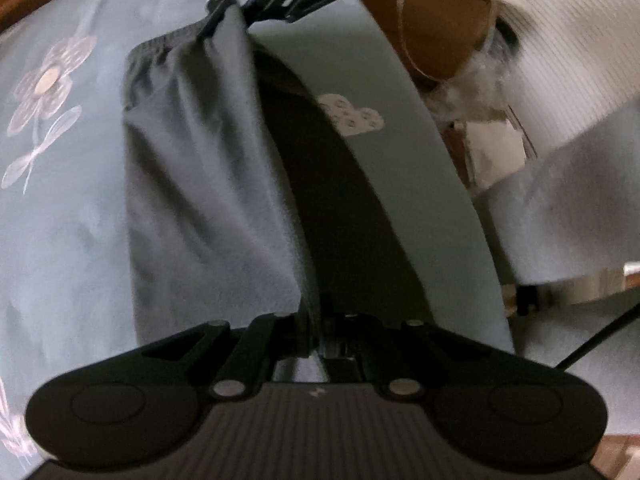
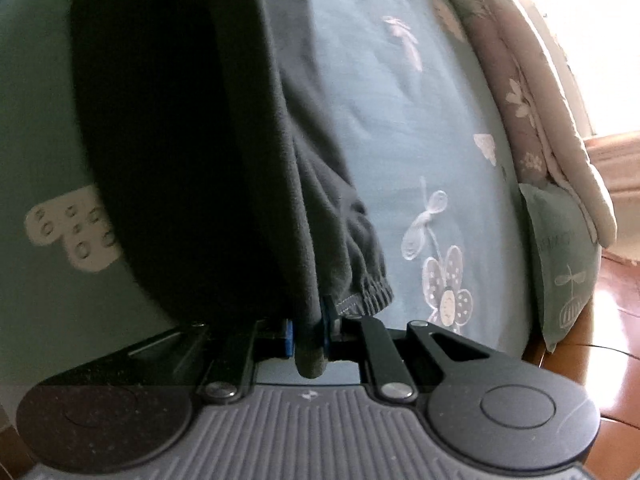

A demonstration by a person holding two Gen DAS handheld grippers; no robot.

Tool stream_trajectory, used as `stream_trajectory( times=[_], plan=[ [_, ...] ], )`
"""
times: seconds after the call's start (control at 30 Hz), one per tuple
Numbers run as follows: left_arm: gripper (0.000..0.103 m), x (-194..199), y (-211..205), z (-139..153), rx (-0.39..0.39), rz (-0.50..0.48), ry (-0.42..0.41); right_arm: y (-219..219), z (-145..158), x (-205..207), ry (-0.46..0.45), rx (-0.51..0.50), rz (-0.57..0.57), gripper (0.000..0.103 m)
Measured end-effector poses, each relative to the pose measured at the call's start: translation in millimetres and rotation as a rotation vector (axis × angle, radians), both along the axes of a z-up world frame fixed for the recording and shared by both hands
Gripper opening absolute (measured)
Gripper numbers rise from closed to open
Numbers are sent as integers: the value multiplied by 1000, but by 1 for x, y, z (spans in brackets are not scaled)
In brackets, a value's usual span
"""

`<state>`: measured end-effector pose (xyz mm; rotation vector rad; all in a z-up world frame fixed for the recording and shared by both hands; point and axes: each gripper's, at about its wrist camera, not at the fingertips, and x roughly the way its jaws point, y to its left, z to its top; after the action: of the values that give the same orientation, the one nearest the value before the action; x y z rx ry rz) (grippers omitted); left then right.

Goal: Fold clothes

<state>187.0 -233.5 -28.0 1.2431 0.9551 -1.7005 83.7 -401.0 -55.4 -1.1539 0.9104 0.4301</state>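
Above blue bedsheet point(image 1: 60, 240), grey garment point(image 1: 192, 168) stretched, both jaws clamping opposite edges

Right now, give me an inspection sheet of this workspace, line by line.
Surface: bed sheet, blue-grey with flower and cloud prints.
Job's things: dark grey garment with elastic waistband, lifted off the sheet and stretched between both tools.
Clutter: folded quilt and small cushion at the bed edge.
Grippers: left tool shut on the garment's near edge; right tool shut on it beside the waistband, also seen at the far end in the left wrist view.
Cables: thin black cable running off the bed.
Surroundings: wooden floor; bright window light; white ribbed fabric, identity unclear.
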Motion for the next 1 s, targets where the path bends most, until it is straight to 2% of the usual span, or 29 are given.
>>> stream_trajectory(
  times=[0.4,0.6,0.7,0.73,0.77,0.87,1.0],
  plan=[
    [1,-31,-10,-22,4,-56,-29,7,-27,-26,-39,-82,6,15],
    [1,-43,-19,-44,34,-40,-56,6,-49,-25,-53,-142,21,17],
    [1,-45,-23,-51,37,-20,-51,9,-53,-25,-68,-164,14,25],
    [1,-44,-24,-52,37,-8,-44,9,-52,-27,-75,-172,5,33],
    [1,-43,-24,-51,37,7,-35,8,-50,-27,-78,-178,-13,41],
    [1,-41,-23,-53,35,39,-25,-3,-39,-35,-28,-170,-152,53],
    [1,-44,-22,-54,32,53,-29,-18,-24,-46,41,-159,-337,53]
  ],
)
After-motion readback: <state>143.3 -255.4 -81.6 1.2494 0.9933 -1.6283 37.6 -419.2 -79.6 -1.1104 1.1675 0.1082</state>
